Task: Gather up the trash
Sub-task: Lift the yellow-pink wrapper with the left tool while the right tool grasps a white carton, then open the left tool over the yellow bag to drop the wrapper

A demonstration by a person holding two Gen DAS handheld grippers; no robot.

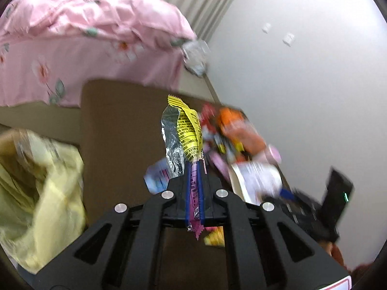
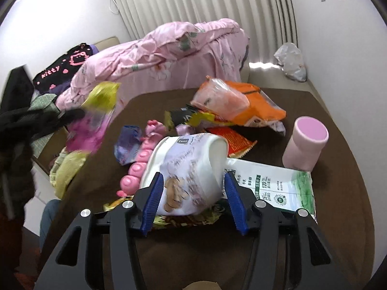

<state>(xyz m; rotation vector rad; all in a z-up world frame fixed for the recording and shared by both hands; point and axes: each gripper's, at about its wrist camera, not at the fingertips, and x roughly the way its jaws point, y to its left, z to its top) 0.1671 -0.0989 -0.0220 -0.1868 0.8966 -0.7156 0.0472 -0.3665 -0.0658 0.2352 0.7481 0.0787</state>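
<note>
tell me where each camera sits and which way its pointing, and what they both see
Left wrist: on the left gripper, looking along fingers shut on a yellow and purple wrapper, over the brown table toward the pink quilt.
Right wrist: on the right gripper, open jaws either side of a white tub, facing the quilt and curtain; the left gripper shows at left.
Shared: table, quilt, orange bag, tub, pink cup.

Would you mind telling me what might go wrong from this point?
1. The left gripper pinches the yellow-and-purple foil wrapper by a narrow strip only; it may slip before reaching the yellow bag.
2. The open right gripper straddles the tilted white paper cup; closing could crush it or nudge the pink cylindrical cup.
</note>
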